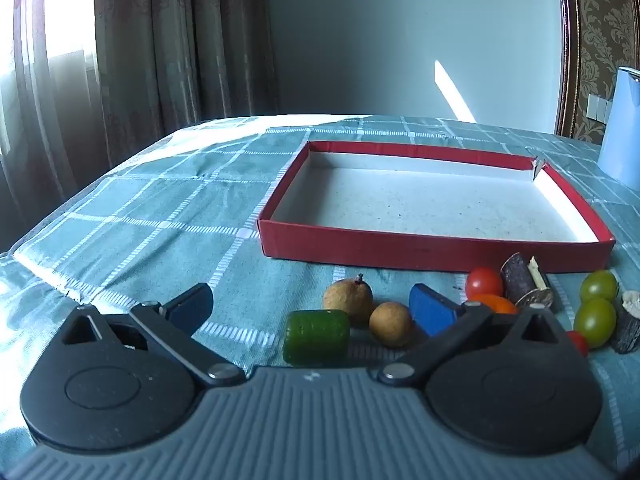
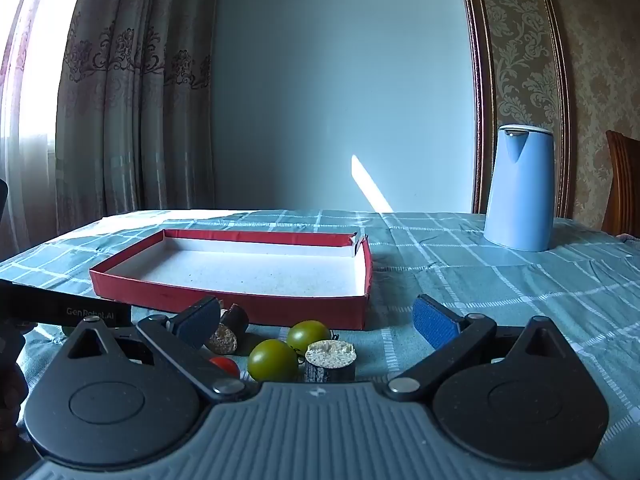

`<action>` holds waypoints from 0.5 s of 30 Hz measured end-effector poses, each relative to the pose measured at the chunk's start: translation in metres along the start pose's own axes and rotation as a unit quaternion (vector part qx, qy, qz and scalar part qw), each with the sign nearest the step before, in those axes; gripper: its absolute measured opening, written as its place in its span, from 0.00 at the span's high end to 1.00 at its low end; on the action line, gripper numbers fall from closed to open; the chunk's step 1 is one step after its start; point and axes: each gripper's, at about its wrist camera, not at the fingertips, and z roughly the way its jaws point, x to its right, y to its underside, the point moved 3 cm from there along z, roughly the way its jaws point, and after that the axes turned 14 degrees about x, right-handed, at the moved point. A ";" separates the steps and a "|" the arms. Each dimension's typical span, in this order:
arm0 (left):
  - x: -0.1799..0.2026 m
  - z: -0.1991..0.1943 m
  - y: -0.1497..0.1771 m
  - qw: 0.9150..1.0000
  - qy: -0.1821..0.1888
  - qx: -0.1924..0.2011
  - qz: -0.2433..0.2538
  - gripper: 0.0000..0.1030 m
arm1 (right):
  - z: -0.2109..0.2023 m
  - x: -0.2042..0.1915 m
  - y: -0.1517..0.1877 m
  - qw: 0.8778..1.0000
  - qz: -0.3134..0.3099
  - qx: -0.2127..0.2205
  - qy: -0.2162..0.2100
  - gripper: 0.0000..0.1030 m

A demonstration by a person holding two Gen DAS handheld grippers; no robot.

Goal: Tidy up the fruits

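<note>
A shallow red box (image 1: 436,250) with a bare white floor lies on the checked cloth; it also shows in the right wrist view (image 2: 228,304). In front of it lie a green cucumber piece (image 1: 316,338), two brown longans (image 1: 348,298), red (image 1: 484,282) and orange (image 1: 494,303) tomatoes, two green tomatoes (image 1: 596,316) and dark sugarcane pieces (image 1: 524,280). My left gripper (image 1: 312,310) is open, low over the cucumber and longans. My right gripper (image 2: 316,320) is open over the green tomatoes (image 2: 272,360) and a sugarcane piece (image 2: 330,360).
A pale blue kettle (image 2: 520,188) stands at the back right of the table. A wooden chair (image 2: 624,184) is beyond the right edge. Curtains hang at the left behind the table. The other gripper's body (image 2: 64,310) shows at the left of the right wrist view.
</note>
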 end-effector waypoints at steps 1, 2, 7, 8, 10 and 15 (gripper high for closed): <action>0.000 0.000 0.000 1.000 0.002 0.000 -0.001 0.00 | 0.000 0.000 0.000 1.000 0.001 0.002 0.000 0.00; 0.001 0.000 0.000 1.000 0.003 0.001 0.000 0.00 | 0.000 0.000 0.000 1.000 0.000 0.002 0.000 0.00; -0.003 -0.001 0.002 1.000 0.008 0.001 -0.017 0.00 | 0.000 0.001 0.000 1.000 0.001 0.000 0.002 0.00; -0.004 0.003 0.001 1.000 0.010 -0.005 -0.017 0.00 | 0.000 0.001 0.000 1.000 0.001 0.000 0.002 0.00; -0.001 -0.002 -0.002 1.000 0.011 0.002 -0.013 0.00 | 0.002 0.000 0.001 1.000 0.001 -0.001 0.002 0.00; -0.001 -0.003 -0.003 1.000 0.016 0.003 -0.021 0.00 | 0.001 0.000 0.001 1.000 0.001 0.000 0.001 0.00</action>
